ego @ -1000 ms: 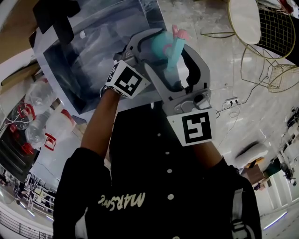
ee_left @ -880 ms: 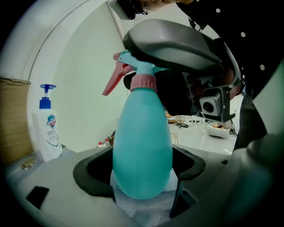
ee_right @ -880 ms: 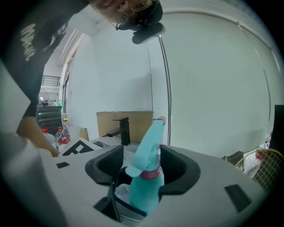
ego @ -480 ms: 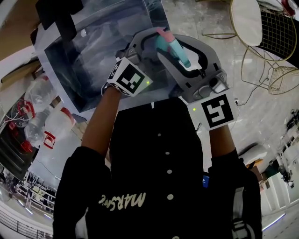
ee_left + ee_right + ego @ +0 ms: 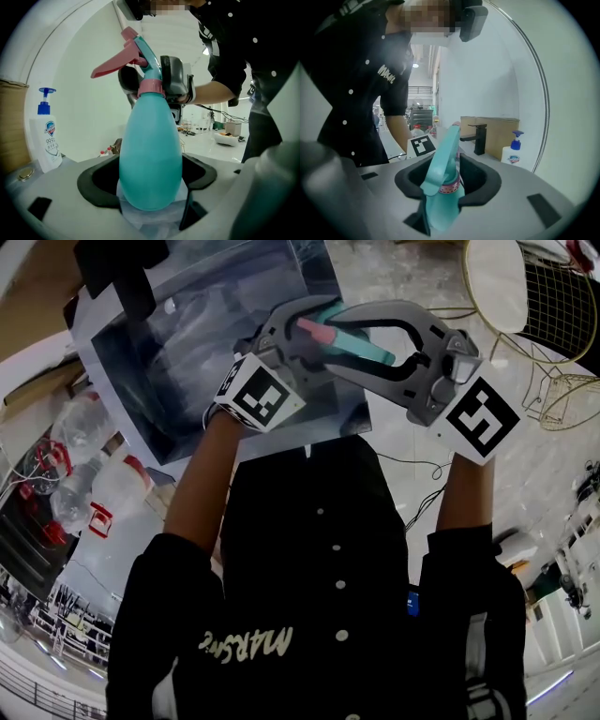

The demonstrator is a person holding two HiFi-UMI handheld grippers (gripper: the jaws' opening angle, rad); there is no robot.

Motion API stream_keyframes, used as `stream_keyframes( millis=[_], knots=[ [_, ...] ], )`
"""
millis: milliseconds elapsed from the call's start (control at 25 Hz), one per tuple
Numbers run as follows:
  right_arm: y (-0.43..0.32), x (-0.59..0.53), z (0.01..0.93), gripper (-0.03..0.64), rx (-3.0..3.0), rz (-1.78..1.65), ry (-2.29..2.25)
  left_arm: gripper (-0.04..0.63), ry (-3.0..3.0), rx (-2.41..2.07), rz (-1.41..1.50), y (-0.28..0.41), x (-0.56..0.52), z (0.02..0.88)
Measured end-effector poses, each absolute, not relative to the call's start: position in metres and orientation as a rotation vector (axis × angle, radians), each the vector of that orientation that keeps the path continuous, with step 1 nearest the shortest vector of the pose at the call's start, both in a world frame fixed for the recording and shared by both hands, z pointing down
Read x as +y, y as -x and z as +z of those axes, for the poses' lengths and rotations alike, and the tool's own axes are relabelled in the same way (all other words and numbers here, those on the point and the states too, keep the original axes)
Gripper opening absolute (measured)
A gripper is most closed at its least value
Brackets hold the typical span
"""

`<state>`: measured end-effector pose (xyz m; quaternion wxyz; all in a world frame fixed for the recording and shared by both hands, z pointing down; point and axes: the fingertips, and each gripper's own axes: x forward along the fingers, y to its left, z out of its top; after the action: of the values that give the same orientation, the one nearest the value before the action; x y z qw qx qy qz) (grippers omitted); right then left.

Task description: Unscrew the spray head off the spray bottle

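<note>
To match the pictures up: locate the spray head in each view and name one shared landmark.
Head view: spray head upper centre.
Left gripper view: spray head top, left of centre.
Right gripper view: spray head lower centre.
Shared landmark: black shirt, all three.

Black short-sleeved shirt (image 5: pixel 309 615), white buttons (image 5: pixel 335 584)

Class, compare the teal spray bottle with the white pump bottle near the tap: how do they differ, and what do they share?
The spray bottle is plain teal; the pump bottle is white with a printed label.
The spray bottle has a pink-triggered spray head; the pump bottle has a blue push pump.
The spray bottle is clamped in the left gripper; the pump bottle stands free.
Both have their tops on.
</note>
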<state>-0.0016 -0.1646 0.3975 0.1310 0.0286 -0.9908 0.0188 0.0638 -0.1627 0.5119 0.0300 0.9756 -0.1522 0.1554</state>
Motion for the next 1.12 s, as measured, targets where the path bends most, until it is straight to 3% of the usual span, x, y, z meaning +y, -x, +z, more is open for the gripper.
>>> stream_keyframes(
  millis=[160,560,1120],
  knots=[
    [-0.009,-0.169,0.396,0.31,-2.867,0.15,-0.297,0.397,-3.011,-0.475,0.483,-0.065,-0.162,0.51],
    [-0.055,-0.142,0.365,0.298,-2.692,0.374,-1.306,0.397,-3.004,-0.484,0.491,-0.064,-0.164,0.512],
    [-0.012,-0.147,0.39,0.293,-2.561,0.474,-1.338,0.397,-2.987,-0.521,0.473,-0.06,-0.168,0.512]
  ],
)
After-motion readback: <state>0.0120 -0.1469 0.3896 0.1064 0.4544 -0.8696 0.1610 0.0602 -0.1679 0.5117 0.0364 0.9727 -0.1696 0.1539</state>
